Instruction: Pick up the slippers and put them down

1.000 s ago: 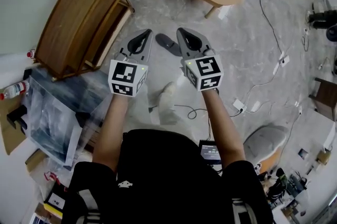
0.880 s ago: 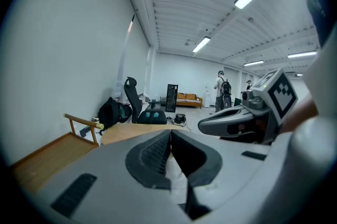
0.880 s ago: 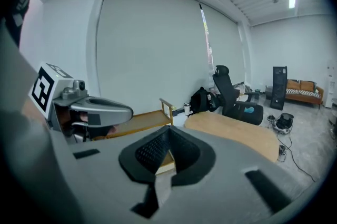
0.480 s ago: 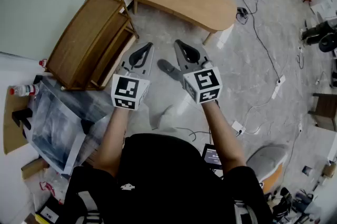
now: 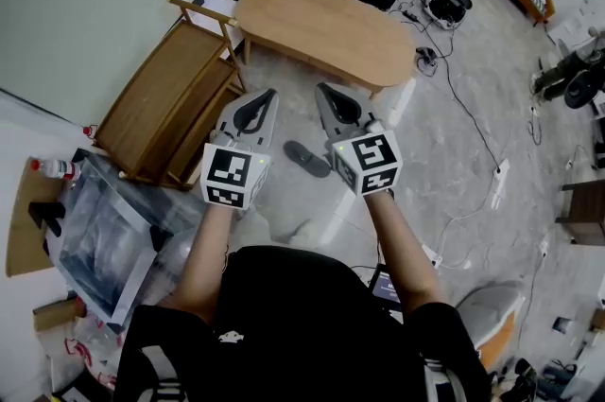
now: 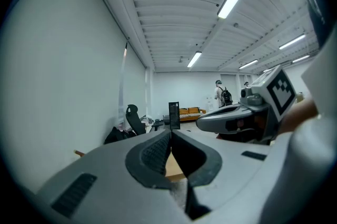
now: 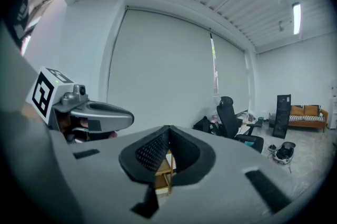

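Slipper (image 5: 307, 159), dark and oval, lay on the mottled grey floor (image 5: 425, 166) below my left gripper (image 5: 268, 95) and right gripper (image 5: 322, 89), both closed and empty.

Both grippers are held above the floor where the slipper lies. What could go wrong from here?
1. The left gripper and right gripper are both shut and empty; lowered like this, they would likely push the dark grey slipper away instead of gripping it.
2. Only one slipper shows; the other may be missed.
3. The white power strip lies close by on the right, a possible trip hazard.
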`<state>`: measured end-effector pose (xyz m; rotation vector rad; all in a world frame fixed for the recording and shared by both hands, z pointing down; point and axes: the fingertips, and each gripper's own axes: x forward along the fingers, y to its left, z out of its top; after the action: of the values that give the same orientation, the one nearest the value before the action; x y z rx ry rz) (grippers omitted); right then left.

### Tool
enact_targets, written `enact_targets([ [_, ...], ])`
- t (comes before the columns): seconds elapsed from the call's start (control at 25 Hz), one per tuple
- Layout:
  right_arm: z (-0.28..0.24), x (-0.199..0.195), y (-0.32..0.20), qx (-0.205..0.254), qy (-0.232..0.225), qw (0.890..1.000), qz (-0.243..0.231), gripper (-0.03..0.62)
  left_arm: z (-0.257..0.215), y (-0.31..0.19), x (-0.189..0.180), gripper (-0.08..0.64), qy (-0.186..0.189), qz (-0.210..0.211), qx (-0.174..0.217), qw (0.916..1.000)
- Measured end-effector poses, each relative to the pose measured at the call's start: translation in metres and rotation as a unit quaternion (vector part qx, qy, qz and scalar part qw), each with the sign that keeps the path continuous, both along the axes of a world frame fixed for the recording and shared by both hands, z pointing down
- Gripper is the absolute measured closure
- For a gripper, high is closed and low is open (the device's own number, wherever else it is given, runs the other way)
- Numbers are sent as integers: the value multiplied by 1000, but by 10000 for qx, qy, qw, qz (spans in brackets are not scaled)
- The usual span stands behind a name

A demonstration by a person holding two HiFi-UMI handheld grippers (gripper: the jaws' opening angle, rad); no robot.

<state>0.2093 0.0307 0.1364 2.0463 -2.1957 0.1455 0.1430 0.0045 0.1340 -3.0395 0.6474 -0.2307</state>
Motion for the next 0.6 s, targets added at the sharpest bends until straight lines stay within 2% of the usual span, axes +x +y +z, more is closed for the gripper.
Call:
enact_targets([
  [0.6,-31,-3,22,279,122,9995,-5,594,-28,24,-4,555,255,-86,207,9994],
])
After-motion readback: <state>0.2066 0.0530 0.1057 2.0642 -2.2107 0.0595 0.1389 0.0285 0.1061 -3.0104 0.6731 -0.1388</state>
